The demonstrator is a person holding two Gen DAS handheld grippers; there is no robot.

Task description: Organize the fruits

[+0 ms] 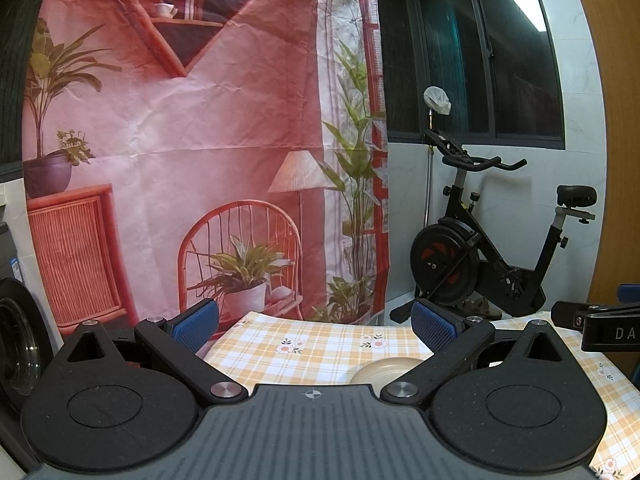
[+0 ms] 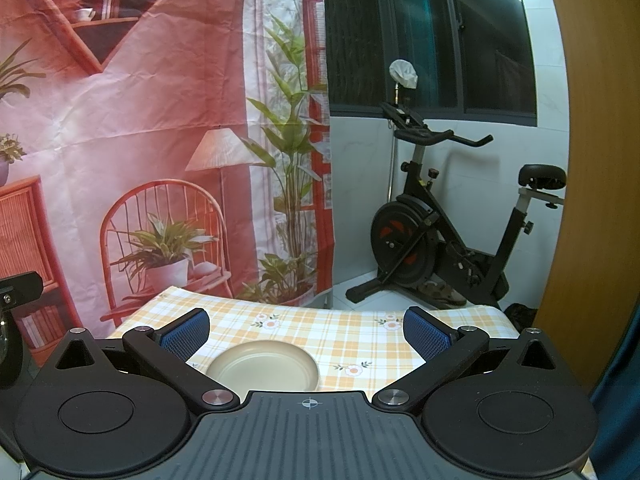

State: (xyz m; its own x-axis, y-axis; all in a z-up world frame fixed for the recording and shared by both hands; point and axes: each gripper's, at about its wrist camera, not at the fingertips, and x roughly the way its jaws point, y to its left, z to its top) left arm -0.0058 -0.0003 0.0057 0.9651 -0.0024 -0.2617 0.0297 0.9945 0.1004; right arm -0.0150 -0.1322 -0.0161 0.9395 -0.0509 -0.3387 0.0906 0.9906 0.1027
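A cream plate (image 2: 264, 368) sits on the checked tablecloth (image 2: 320, 332), bare inside as far as it shows, just beyond my right gripper (image 2: 306, 336), which is open with nothing between its blue pads. In the left wrist view only the plate's rim (image 1: 386, 372) peeks over the tool body, low between the fingers of my left gripper (image 1: 314, 326), also open and holding nothing. Part of the right gripper (image 1: 600, 326) juts in at the right edge there. No fruit shows in either view.
The table's far edge (image 2: 248, 300) meets a hung pink backdrop (image 1: 180, 140) printed with a chair and plants. An exercise bike (image 2: 448, 236) stands on the floor to the right. A washing machine door (image 1: 16, 344) is at the far left.
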